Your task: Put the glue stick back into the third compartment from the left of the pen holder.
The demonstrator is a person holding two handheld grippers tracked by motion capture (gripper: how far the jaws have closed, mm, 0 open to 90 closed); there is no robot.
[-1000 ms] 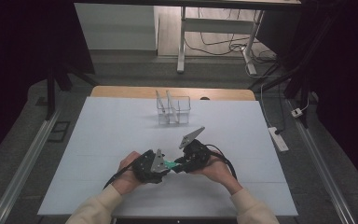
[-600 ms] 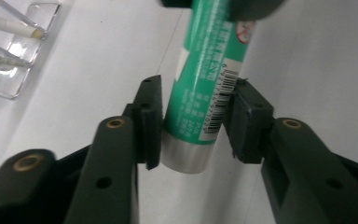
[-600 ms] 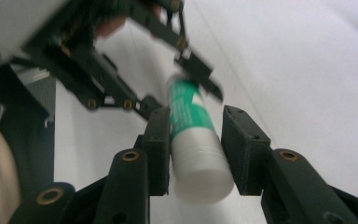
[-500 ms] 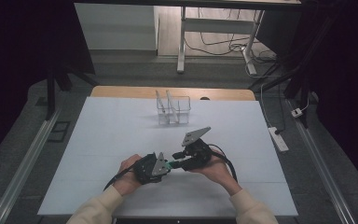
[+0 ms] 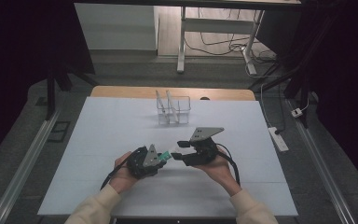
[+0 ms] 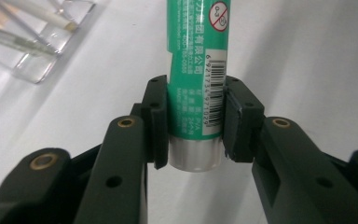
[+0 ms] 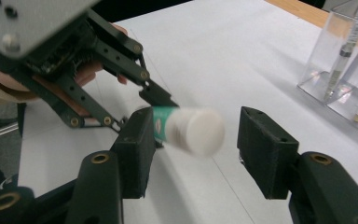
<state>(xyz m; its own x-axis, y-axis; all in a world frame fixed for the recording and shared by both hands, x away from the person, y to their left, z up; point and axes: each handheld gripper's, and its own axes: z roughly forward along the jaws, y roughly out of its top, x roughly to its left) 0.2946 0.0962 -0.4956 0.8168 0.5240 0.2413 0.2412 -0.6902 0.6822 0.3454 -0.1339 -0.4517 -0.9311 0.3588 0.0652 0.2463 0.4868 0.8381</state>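
A green tube with a white cap (image 5: 165,155) is held just above the white table, near its front middle. My left gripper (image 5: 161,157) is shut on the tube's silver-ended lower body (image 6: 193,102), its pads pressing both sides. The white cap (image 7: 196,130) points toward my right gripper (image 7: 193,149), which stands open with the cap between its two jaws, touching neither that I can tell. In the high view my right gripper (image 5: 179,150) faces the left one, nearly tip to tip.
A clear plastic holder (image 5: 173,110) with thin pen-like sticks stands at the back middle of the white table (image 5: 98,140). A white power strip (image 5: 278,138) lies on the floor beyond the table's right edge.
The right gripper has lifted a little and closed in toward the left one, bringing its open jaws around the tube's cap. The left gripper keeps its hold.
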